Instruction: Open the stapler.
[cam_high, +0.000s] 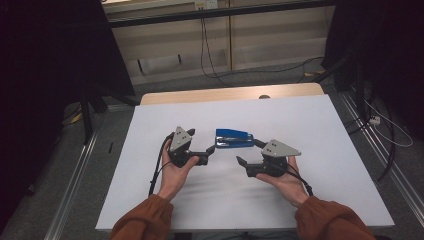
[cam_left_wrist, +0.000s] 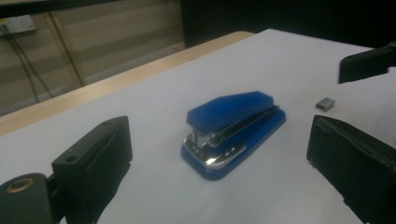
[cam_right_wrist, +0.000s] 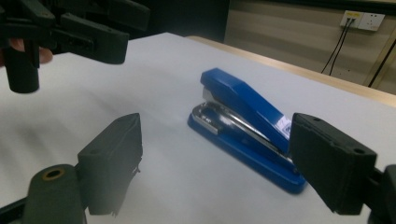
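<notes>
While both tongs stand open and empty, blue stapler (cam_high: 234, 138) lies crosswise on white table (cam_high: 320, 125) just beyond, between left gripper (cam_high: 210, 151) and right gripper (cam_high: 242, 163), left nearer

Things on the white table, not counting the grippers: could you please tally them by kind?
Blue stapler: 1
Small grey block of staples, lying apart from the stapler: 1
Total: 2
</notes>
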